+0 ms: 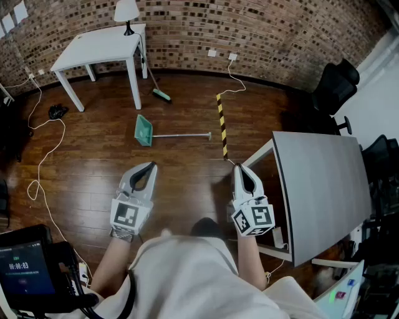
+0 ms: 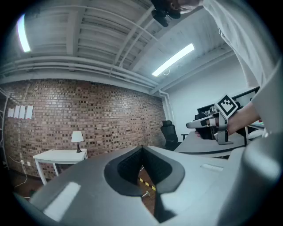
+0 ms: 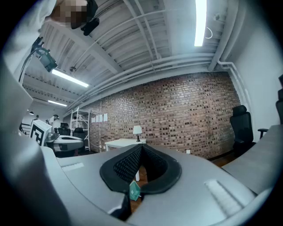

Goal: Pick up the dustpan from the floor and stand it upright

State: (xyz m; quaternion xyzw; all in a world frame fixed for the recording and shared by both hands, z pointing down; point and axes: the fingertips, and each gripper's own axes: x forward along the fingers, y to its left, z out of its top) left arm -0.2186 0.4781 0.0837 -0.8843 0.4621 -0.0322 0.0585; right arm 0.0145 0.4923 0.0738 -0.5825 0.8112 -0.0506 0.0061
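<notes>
The green dustpan (image 1: 144,130) lay flat on the far floor (image 1: 187,180); both the left hand-held gripper (image 1: 149,167) and the right hand-held gripper (image 1: 239,168) were pressed together, empty.

The only text that can be read stands on the dark screen (image 1: 25,269) at the lower left of the head view: a timer line that seems to show 00:00:03. The lines under it are too small to read. The marker cube (image 1: 126,216) of the left gripper (image 1: 150,166) and the second cube (image 1: 254,219) of the right gripper (image 1: 239,168) carry black and white square patterns, without letters. The white sheets (image 1: 14,19) on the brick wall are not readable.
</notes>
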